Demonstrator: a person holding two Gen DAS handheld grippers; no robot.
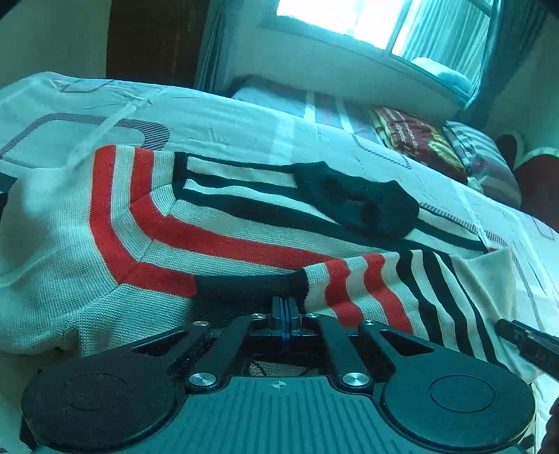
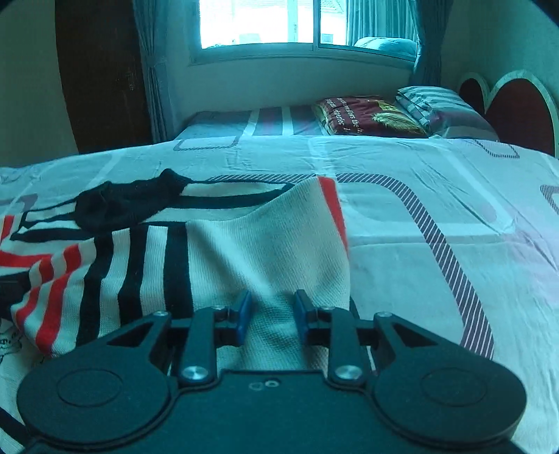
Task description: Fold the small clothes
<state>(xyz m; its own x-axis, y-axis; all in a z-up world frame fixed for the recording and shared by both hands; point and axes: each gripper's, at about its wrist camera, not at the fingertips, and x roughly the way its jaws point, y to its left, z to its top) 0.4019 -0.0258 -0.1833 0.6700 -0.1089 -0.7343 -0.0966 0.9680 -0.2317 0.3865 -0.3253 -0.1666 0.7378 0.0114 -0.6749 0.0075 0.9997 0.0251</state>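
Where writing shows, maroon pillow (image 2: 367, 117), white lettering, "perfec" legible, partly unreadable.

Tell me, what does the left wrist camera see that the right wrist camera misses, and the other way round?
Only the left wrist view shows the left gripper, shut on the sweater's dark cuff, and the long red bands curving across the sweater's body. Only the right wrist view shows the right gripper, its blue pads apart with cream knit between them, and the heart-shaped headboard in full. Both show the striped sweater spread on the patterned bedsheet, its black collar, the dark red pillow and the window.
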